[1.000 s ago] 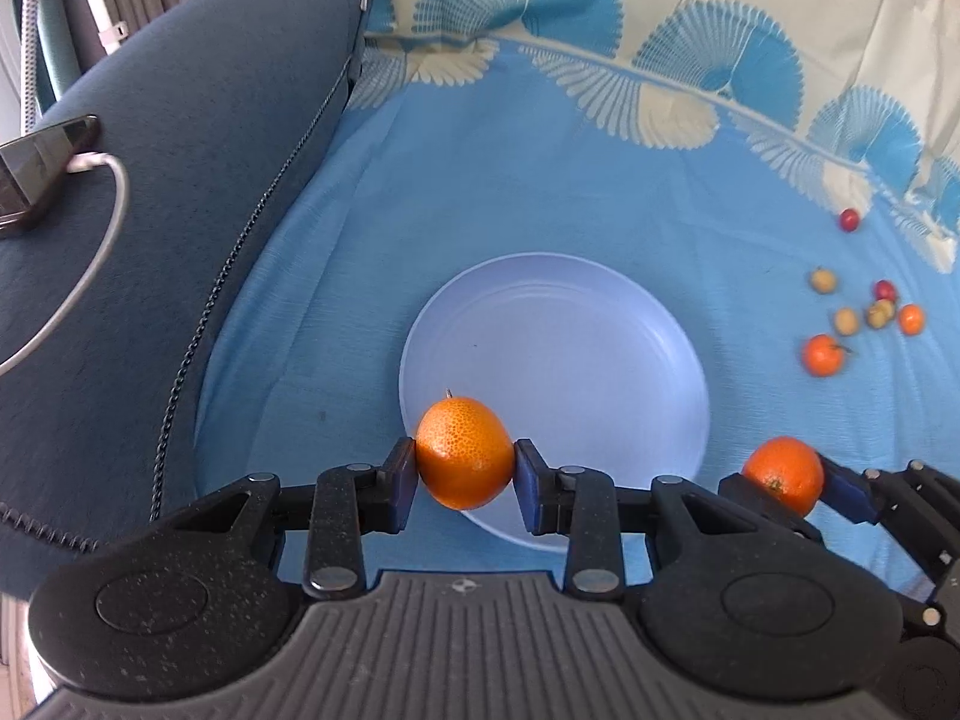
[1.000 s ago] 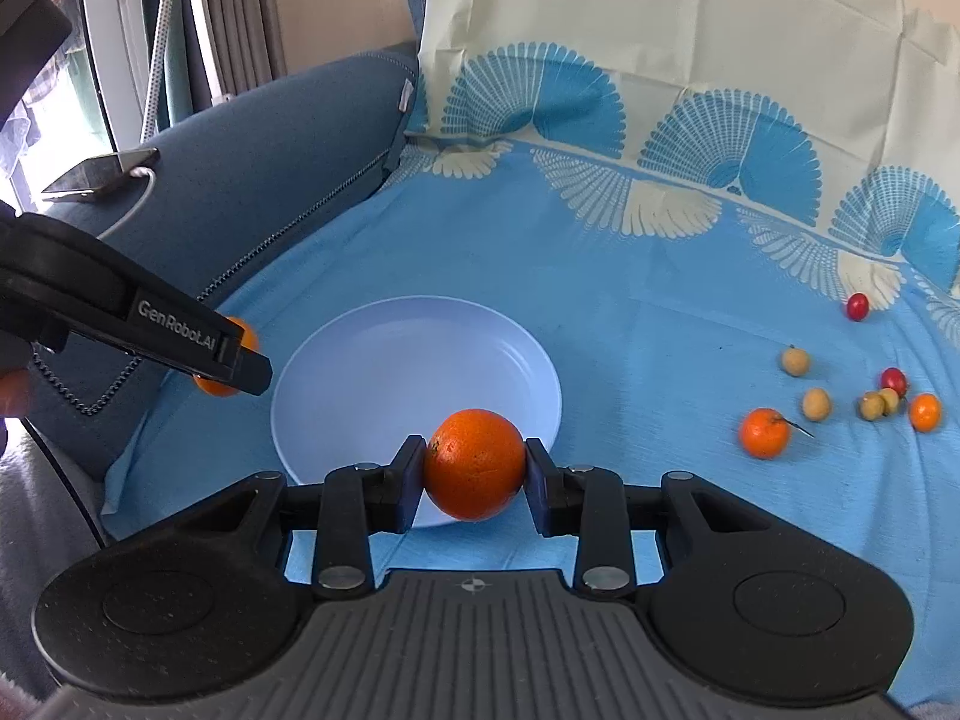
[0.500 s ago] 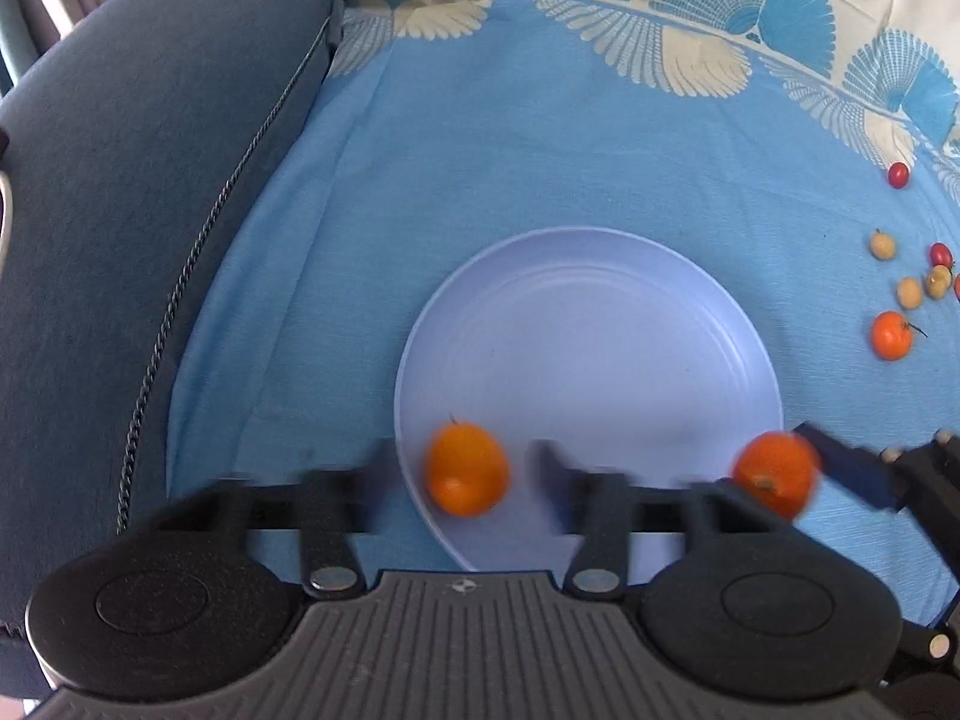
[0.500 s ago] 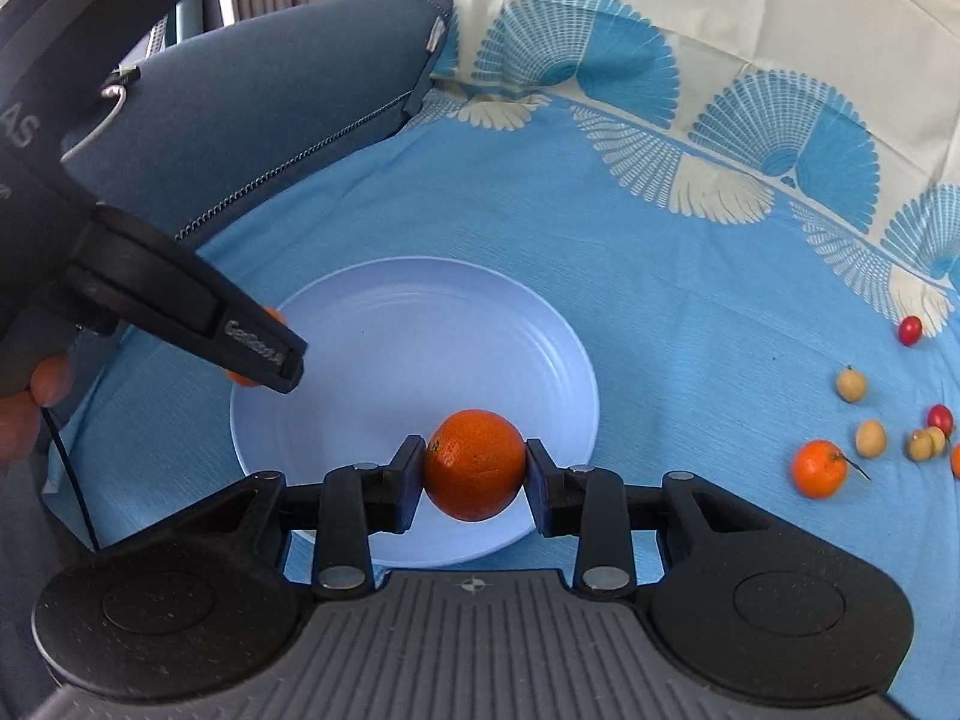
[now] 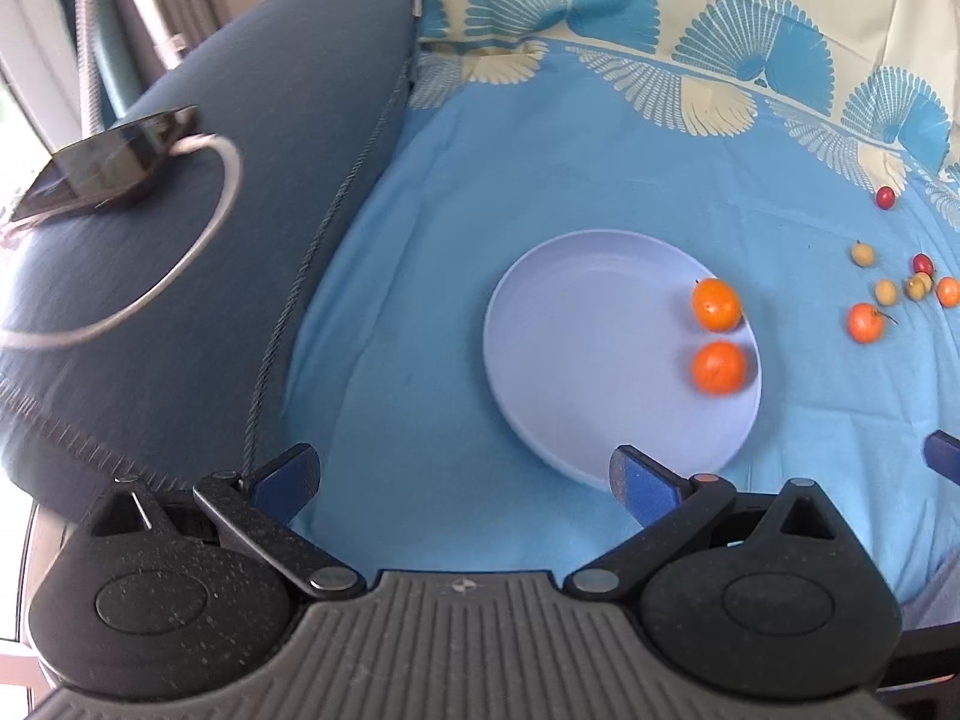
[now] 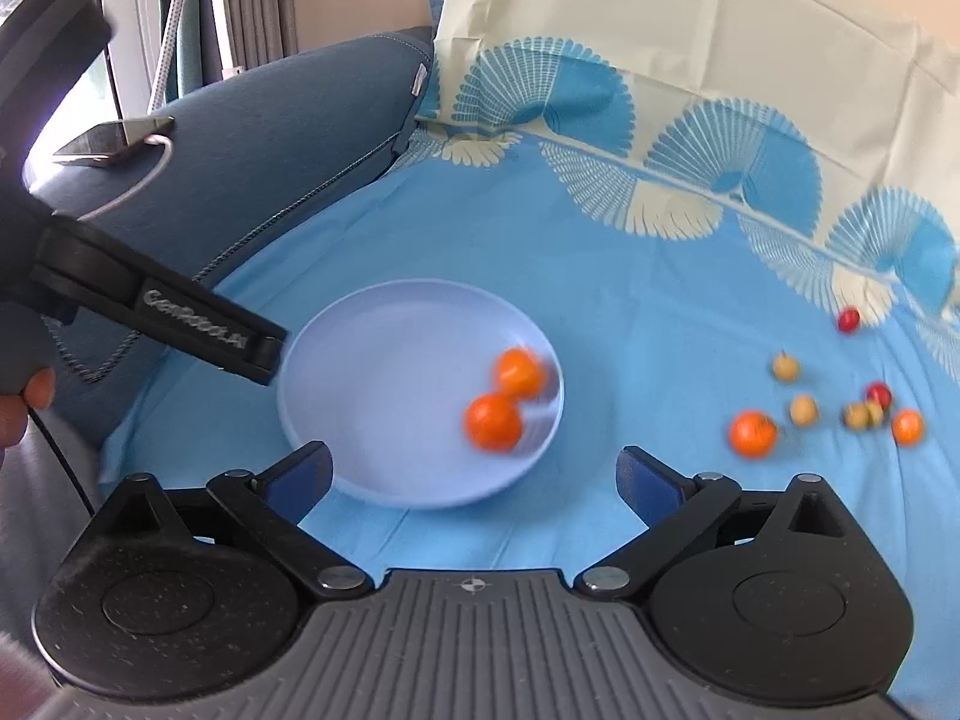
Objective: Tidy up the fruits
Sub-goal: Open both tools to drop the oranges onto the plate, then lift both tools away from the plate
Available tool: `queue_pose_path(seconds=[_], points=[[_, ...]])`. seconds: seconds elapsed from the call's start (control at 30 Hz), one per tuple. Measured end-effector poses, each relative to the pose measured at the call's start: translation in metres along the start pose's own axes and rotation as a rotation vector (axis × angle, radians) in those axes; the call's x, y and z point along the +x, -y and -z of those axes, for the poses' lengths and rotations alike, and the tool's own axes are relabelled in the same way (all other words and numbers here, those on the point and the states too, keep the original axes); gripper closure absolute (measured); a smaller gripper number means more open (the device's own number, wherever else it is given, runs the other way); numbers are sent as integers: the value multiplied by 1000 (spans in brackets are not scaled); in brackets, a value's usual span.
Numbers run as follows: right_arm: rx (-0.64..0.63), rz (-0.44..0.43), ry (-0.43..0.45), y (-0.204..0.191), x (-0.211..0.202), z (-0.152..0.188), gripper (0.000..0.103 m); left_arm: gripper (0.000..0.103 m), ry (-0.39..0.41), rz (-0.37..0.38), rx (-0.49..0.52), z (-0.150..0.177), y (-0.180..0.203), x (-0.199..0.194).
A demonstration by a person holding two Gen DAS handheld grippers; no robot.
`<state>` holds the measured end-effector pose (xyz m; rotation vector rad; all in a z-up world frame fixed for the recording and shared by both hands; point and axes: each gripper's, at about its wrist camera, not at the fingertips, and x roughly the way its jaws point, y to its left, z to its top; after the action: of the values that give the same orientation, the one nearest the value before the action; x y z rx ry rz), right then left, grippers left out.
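With both oranges already sitting in the round pale-lavender plastic plate (image 5: 558, 300), the step in hand looks like fetching the next loose fruit, so nothing should be rushed. The left gripper (image 5: 462, 477) is spread wide and holds nothing; same for the right gripper (image 6: 474, 477), wide and bare. Two glossy orange mandarins (image 6: 492, 423) are parked close together against the plate's right side, blurred in the right wrist view, so they may well be rolling; the plate is best left unbumped.

Off to the right on the light-blue cotton cloth (image 5: 480, 192), a smaller stemmed orange mandarin (image 6: 752, 433) is probably the easiest next target for the right gripper. A straight approach with the blue padded fingers either side of its widest part would be advised, closed gently since the skin looks soft and dimpled. Near it, tiny round tan berries (image 6: 803, 409) and shiny red cherries (image 6: 848, 319) are scattered; being smooth and small, those will likely squirt out if pinched off-centre. The cloth lies soft and a little wrinkled, so fruit can wander when nudged.
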<state>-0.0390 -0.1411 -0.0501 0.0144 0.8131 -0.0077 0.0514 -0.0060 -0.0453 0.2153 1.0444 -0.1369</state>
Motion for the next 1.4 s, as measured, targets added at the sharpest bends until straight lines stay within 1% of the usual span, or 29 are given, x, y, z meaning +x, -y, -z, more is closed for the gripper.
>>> queue_pose_path(seconds=[0.1,0.2,0.33,0.43,0.6,0.87,1.4], points=[[12,5,28,-3,-24,7,1,0,23,-3,-23,14,-4,-20],[21,24,85,-3,-47,10,1,0,50,14,-34,26,-4,-36],[25,37,146,-4,-68,12,1,0,94,11,-13,37,2,-56],[20,39,171,-6,-80,16,1,0,123,13,-2,43,5,-68],[35,47,209,-5,-97,23,1,0,146,18,15,51,8,-81],[35,52,243,-8,-111,27,1,0,194,15,12,59,7,-99],[50,46,240,-5,-112,29,1,0,189,12,15,58,9,-100]])
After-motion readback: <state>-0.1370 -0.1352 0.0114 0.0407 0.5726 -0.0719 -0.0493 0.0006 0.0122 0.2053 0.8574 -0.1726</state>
